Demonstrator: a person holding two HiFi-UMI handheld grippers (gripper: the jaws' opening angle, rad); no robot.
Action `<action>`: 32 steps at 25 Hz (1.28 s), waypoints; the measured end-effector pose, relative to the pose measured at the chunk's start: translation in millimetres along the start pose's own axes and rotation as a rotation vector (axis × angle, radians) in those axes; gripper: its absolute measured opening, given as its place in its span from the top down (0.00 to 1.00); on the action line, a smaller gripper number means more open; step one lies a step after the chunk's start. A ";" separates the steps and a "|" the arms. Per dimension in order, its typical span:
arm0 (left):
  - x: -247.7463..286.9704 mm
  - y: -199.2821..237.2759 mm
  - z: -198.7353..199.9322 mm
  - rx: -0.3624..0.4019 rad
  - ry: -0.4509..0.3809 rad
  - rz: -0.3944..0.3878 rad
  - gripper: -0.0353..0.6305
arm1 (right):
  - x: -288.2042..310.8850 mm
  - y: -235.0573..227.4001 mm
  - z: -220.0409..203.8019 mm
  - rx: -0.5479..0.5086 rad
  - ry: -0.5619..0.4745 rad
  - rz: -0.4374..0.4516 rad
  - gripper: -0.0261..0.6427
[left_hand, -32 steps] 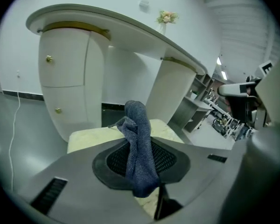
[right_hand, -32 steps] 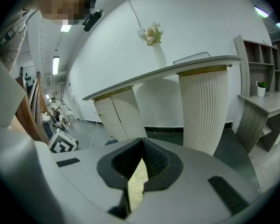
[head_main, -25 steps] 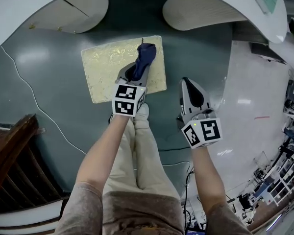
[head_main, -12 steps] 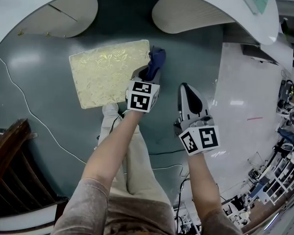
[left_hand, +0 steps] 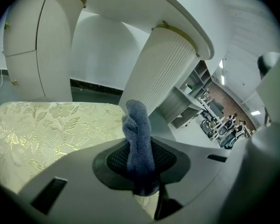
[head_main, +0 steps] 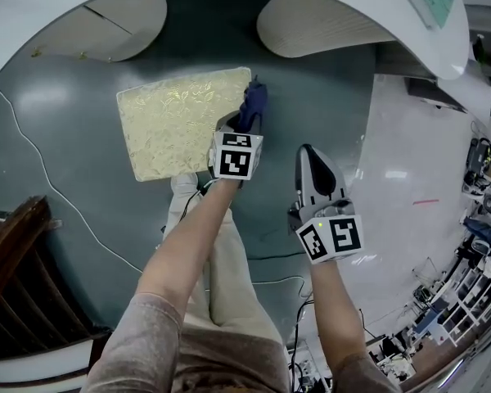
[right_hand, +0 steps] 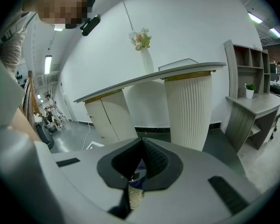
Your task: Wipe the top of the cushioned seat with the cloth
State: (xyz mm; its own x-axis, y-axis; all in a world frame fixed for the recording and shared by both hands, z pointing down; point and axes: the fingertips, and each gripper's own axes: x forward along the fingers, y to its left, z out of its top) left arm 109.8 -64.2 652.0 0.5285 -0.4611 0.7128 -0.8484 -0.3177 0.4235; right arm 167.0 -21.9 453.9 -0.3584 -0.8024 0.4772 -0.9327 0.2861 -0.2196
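Head view, with both gripper views: the left gripper [head_main: 244, 123] holds its jaws clamped on the dark blue cloth [head_main: 254, 102], which stands up from between the black pads as a twisted, bunched fold. The cloth sits at the far right corner of the cushioned seat [head_main: 176, 125], a pale gold rectangular pad with a leaf-and-flower pattern that lies on the grey-green floor [head_main: 65, 97]. From the left gripper's own view most of the seat top spreads out to the left of the cloth, and the cloth's tip overlaps the fluted white pedestal [left_hand: 163, 73] that rises beyond the seat. One second ago the cloth lay well inside the seat top, on its right-hand part. Half a second ago it had reached the seat's right edge, and it now lies slightly back toward the seat, at that corner. The right gripper [head_main: 309, 151] hangs to the right of the seat, well apart from it, with its jaws together and nothing between them, and it has kept nearly the same place over the three frames. The person's foot [head_main: 184, 185] stands just beside the seat's near edge. A thin white cable [head_main: 57, 195] runs across the floor to the left of the seat.
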 end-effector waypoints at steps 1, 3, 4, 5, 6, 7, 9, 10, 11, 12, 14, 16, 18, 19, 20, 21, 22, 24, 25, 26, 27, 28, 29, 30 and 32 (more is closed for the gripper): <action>-0.1 1.6 -1.1 0.000 0.000 0.004 0.80 | 0.7 0.8 -0.5 0.001 0.000 0.003 0.95; 0.1 2.5 -2.7 0.015 0.001 0.012 0.80 | 1.5 1.0 -0.6 0.003 0.001 0.007 0.95; 0.5 2.7 -2.8 0.025 0.001 0.015 0.80 | 1.9 0.7 -0.2 0.002 0.001 0.008 0.95; 0.7 3.3 -2.4 0.034 0.002 0.019 0.80 | 2.5 0.3 0.5 0.002 0.000 0.009 0.95; 0.6 4.0 -2.1 0.039 0.003 0.022 0.80 | 3.2 0.1 1.1 0.001 -0.001 0.010 0.95; 0.2 4.6 -2.5 0.042 0.007 0.025 0.80 | 3.6 -0.3 1.4 0.000 -0.002 0.012 0.95; -0.4 4.5 -4.3 0.045 0.016 0.028 0.80 | 3.1 -2.3 0.9 -0.002 -0.001 0.014 0.95; -0.3 4.0 -4.7 0.045 0.018 0.029 0.80 | 2.7 -3.7 0.1 -0.003 0.001 0.015 0.95; -0.1 3.7 -4.6 0.045 0.016 0.029 0.80 | 2.6 -4.8 -0.9 -0.003 0.003 0.016 0.95; -0.1 3.8 -4.3 0.048 0.015 0.030 0.80 | 2.8 -5.3 -2.0 -0.004 0.006 0.018 0.95; -1.2 5.4 -4.3 0.056 0.017 0.035 0.80 | 3.8 -4.3 -4.0 -0.004 0.009 0.024 0.95; -2.3 7.7 -4.3 0.062 0.015 0.041 0.80 | 4.6 -2.8 -5.5 -0.002 0.010 0.030 0.95; -3.2 10.1 -3.6 0.059 0.007 0.046 0.80 | 5.7 -2.0 -6.0 0.001 0.011 0.036 0.95; -4.0 11.7 -2.6 0.057 0.001 0.049 0.80 | 6.4 -1.7 -5.9 0.001 0.012 0.039 0.95; -5.0 13.7 -2.0 0.056 -0.003 0.051 0.80 | 7.2 -1.6 -5.6 0.001 0.012 0.041 0.95; -6.2 16.2 -2.0 0.055 -0.004 0.055 0.80 | 8.2 -1.7 -5.3 0.001 0.011 0.043 0.95; -7.7 19.0 -1.9 0.052 -0.004 0.059 0.80 | 9.2 -1.8 -4.8 0.001 0.011 0.045 0.95; -11.4 25.2 -0.8 0.042 -0.010 0.067 0.80 | 11.0 -1.1 -3.5 0.000 0.010 0.049 0.95; -13.6 28.8 -0.5 0.037 -0.013 0.073 0.80 | 11.9 -0.4 -2.9 -0.002 0.011 0.052 0.95; -16.0 32.9 -0.3 0.032 -0.016 0.079 0.80 | 12.7 0.5 -2.3 -0.003 0.011 0.055 0.95; -18.6 37.2 -0.2 0.026 -0.018 0.086 0.80 | 13.5 1.2 -1.8 -0.006 0.011 0.059 0.95; -21.3 41.8 0.0 0.021 -0.020 0.094 0.80 | 14.5 2.0 -1.4 -0.008 0.012 0.062 0.95; -24.3 46.6 0.2 0.016 -0.022 0.101 0.80 | 15.6 2.8 -1.1 -0.011 0.013 0.065 0.95; -27.4 51.7 0.3 0.011 -0.025 0.109 0.80 | 17.0 3.6 -1.1 -0.013 0.014 0.067 0.95; -33.7 62.5 0.1 0.002 -0.031 0.120 0.80 | 20.1 6.4 -1.5 -0.015 0.016 0.071 0.95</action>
State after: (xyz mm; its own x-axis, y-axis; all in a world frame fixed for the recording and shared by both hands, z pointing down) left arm 38.9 -68.7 654.4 0.4241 -0.5214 0.7404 -0.9054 -0.2601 0.3355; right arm 153.8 -35.4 463.3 -0.4239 -0.7716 0.4743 -0.9055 0.3494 -0.2409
